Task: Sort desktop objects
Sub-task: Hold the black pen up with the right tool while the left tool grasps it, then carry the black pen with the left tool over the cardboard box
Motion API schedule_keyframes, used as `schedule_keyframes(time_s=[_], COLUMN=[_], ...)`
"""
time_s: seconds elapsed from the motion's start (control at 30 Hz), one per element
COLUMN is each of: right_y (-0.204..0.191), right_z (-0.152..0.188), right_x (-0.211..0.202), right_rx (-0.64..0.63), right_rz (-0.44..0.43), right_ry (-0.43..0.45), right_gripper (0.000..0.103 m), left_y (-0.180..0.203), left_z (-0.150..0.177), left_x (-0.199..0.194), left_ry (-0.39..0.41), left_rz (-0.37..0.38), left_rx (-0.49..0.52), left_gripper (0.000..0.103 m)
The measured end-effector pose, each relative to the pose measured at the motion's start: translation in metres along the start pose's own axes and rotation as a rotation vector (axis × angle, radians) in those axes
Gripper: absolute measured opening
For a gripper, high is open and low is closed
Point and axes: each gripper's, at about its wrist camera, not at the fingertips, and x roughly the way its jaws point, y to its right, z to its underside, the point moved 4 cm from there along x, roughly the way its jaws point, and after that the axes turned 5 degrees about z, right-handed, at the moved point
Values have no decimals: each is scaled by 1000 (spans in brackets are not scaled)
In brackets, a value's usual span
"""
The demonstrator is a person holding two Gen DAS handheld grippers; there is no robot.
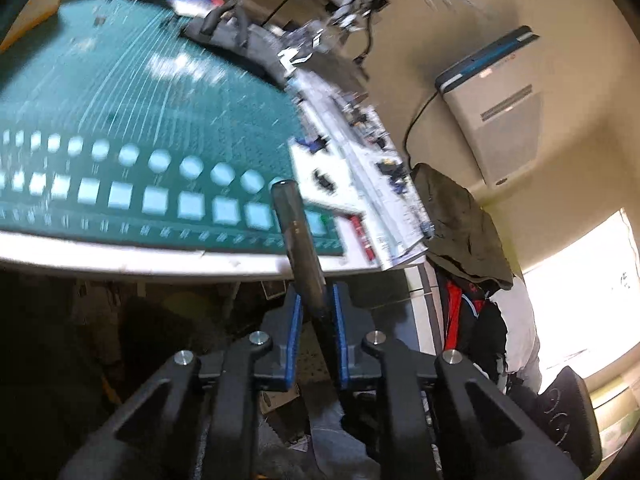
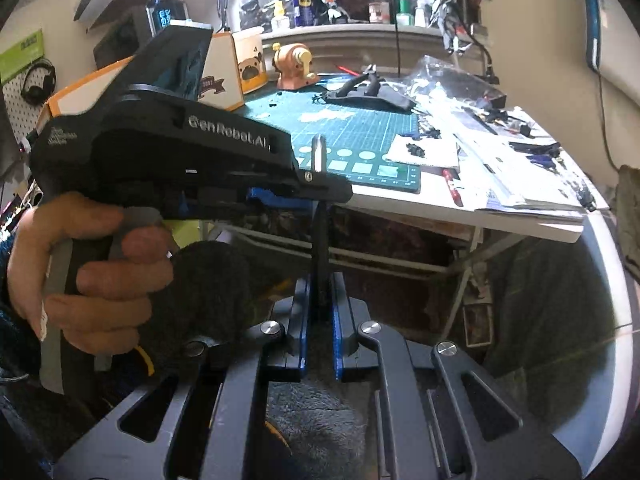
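A: Where is the big green mat (image 2: pixel 360 128)?
B: On the white table (image 2: pixel 520 224).
A: And the tool?
B: Both tongs pinch one dark tool (image 1: pixel 298 232): left gripper (image 1: pixel 316 312) and right gripper (image 2: pixel 320 300), in front of the table's edge.

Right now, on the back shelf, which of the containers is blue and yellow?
The spray can, standing just right of the white pump bottle. It alone is blue with yellow; its neighbours are pale or green-capped.
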Motion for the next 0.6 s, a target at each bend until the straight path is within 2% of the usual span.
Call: schedule_keyframes(time_s=[0.1, 0.27, 0.43, 0.6], right_y=[0, -13, -52, -108], right_z=[-10, -56, -131, -212], right_x=[-8, -20, -27, -29], right_rx=[-4, -64, -180, -273], right_rz=[2, -26, -83, -198], right_ry=[32, 97, 201, 286], right_gripper=[9, 9, 9, 9], left_y=[21, 46, 65, 61], left_z=[-13, -53, -94, -129], left_x=[-14, -76, -145, -222], left_ry=[34, 208, 386, 519], left_rz=[-34, -129, -232, -350], left_rx=[69, 181, 270, 273], left_gripper=[14, 14, 14, 14])
